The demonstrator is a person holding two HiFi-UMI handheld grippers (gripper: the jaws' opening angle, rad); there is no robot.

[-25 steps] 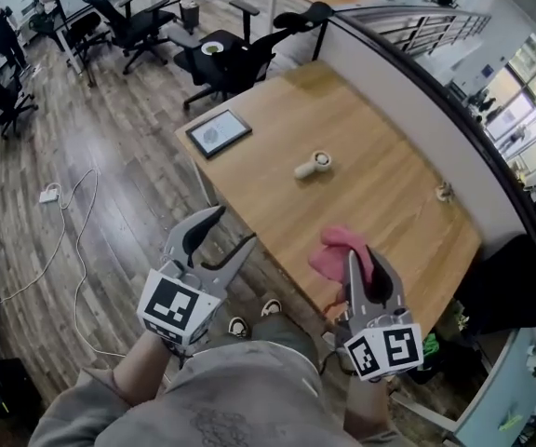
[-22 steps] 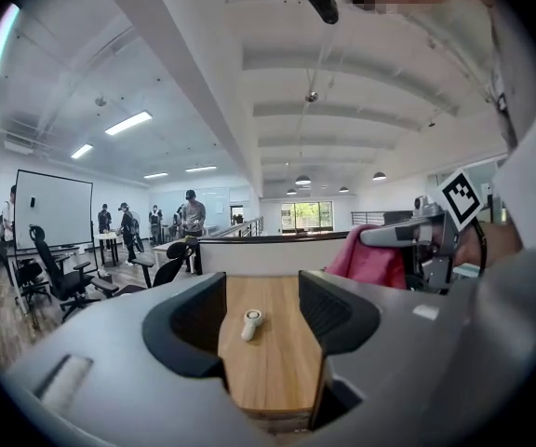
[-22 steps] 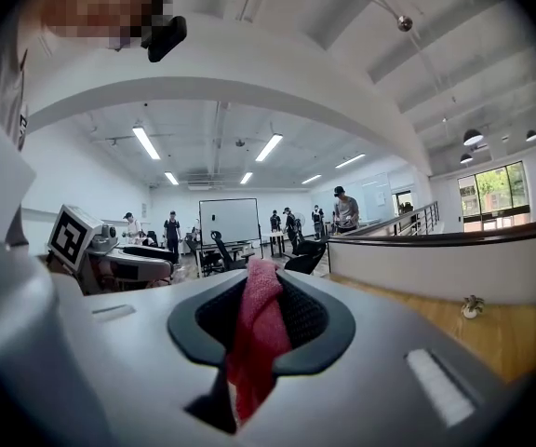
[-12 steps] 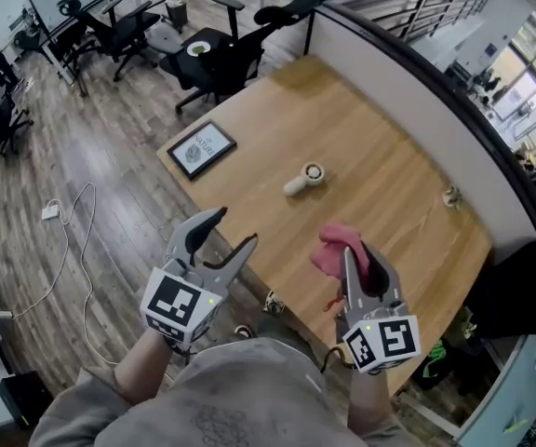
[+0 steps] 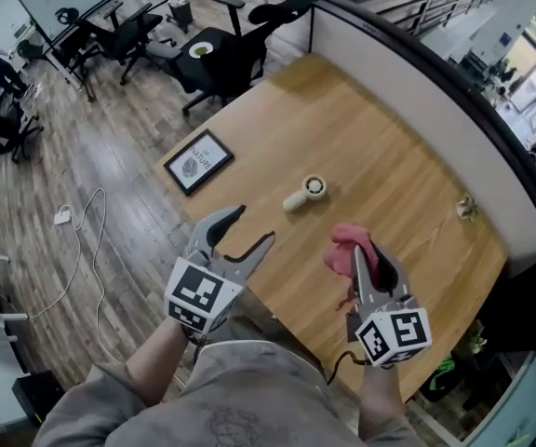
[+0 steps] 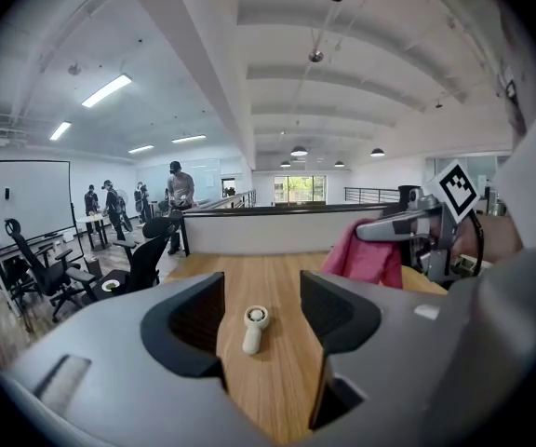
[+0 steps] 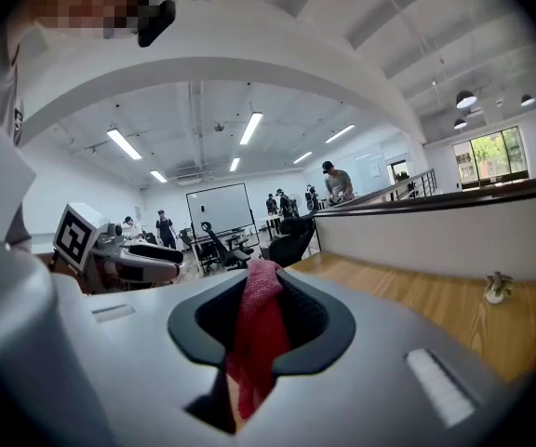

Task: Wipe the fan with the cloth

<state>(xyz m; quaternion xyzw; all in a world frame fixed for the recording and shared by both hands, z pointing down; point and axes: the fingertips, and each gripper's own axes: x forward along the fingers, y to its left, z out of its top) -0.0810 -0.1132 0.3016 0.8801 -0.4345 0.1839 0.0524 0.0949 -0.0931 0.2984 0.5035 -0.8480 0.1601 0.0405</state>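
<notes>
1. Currently the small white handheld fan (image 5: 305,194) lies on its side mid-way across the light wooden table (image 5: 389,147), well apart from both grippers.
2. Right gripper (image 5: 368,257): jaws pinched on a bunched pink-red cloth (image 5: 346,246). Left gripper (image 5: 252,225): jaws wide, nothing between them; the fan sits beyond the gap in the left gripper view.
3. Risk: the fan looks light and unanchored, so a one-handed wipe likely shoves or rolls it. Pin the handle with the left first.
4. Risk: the cloth is held as a wad. Drag could pull it free, or the hard tips could scrape the fan.
5. Risk: clamping the round head may squirt it out.
6. Around: black-framed picture (image 5: 198,161) near the table's left edge, small plant-like trinket (image 5: 466,209) by the partition. Neither blocks the approach.
</notes>
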